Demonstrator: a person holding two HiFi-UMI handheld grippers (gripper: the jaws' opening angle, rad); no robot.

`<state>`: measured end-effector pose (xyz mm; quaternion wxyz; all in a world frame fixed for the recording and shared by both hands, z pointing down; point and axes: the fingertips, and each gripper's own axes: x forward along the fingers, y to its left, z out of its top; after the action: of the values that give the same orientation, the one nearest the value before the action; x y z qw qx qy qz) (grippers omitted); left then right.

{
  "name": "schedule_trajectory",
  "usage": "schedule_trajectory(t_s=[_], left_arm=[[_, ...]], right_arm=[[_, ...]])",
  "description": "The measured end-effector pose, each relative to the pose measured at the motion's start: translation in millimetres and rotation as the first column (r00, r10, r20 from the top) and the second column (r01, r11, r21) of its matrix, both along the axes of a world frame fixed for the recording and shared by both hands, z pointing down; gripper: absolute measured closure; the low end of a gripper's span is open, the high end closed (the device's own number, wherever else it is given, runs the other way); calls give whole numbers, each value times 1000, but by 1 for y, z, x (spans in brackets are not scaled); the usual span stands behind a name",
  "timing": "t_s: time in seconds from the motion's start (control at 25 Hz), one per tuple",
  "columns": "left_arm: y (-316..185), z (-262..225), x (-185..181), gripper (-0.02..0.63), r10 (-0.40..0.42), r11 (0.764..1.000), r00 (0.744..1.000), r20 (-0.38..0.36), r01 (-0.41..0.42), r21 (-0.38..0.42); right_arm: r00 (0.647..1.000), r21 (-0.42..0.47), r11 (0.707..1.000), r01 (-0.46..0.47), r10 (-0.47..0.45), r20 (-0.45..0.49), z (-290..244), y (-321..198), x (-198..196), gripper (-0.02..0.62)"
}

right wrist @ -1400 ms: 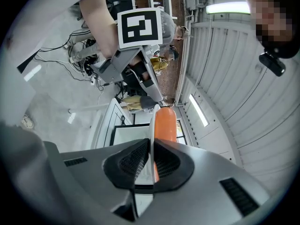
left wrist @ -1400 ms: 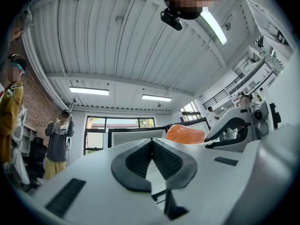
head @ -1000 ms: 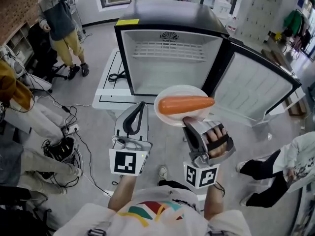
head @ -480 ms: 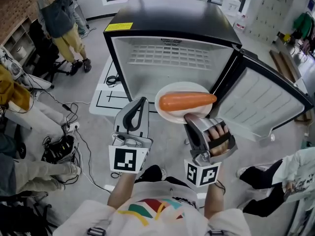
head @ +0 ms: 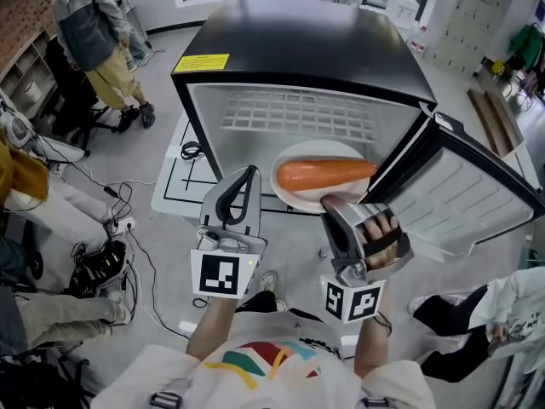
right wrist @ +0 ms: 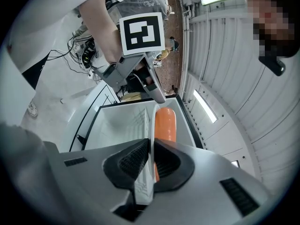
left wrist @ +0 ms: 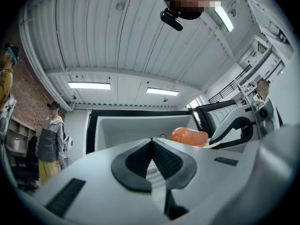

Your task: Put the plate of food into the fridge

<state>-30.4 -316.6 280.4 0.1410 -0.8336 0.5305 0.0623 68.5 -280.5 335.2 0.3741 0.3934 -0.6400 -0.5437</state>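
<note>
They've stepped closer: the plate [head: 296,198] with its carrot [head: 328,174], pinched at the rim by the right claw [head: 329,201], now reaches the mouth of the open fridge [head: 298,41]; left claw [head: 248,174] clenched on nothing

Left tongs [head: 249,171] pressed together, empty; right tongs [head: 327,201] pinched on the plate [head: 294,196] rim; both extended forward.

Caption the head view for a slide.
Right gripper holds a plate with a carrot before the open fridge; left gripper empty.
</note>
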Motion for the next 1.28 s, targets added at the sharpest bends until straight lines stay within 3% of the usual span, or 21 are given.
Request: schedule_trajectory(t_s=[0.64, 1.0, 1.28], left_arm=[[-86, -3, -17, 600, 107, 994, 994, -18, -107, -6], [-111, 3, -12, 600, 141, 989, 990, -20, -141, -33], [-117, 13, -5, 600, 123, 990, 992, -5, -123, -65]], right_arm=[[995, 0, 996, -86, 86, -40, -14, -88, -23, 569], [994, -66, 993, -101, 97, -58, -12, -119, -22, 569], [996, -145, 987, -75, 67, -59, -8, -152, -18, 563]])
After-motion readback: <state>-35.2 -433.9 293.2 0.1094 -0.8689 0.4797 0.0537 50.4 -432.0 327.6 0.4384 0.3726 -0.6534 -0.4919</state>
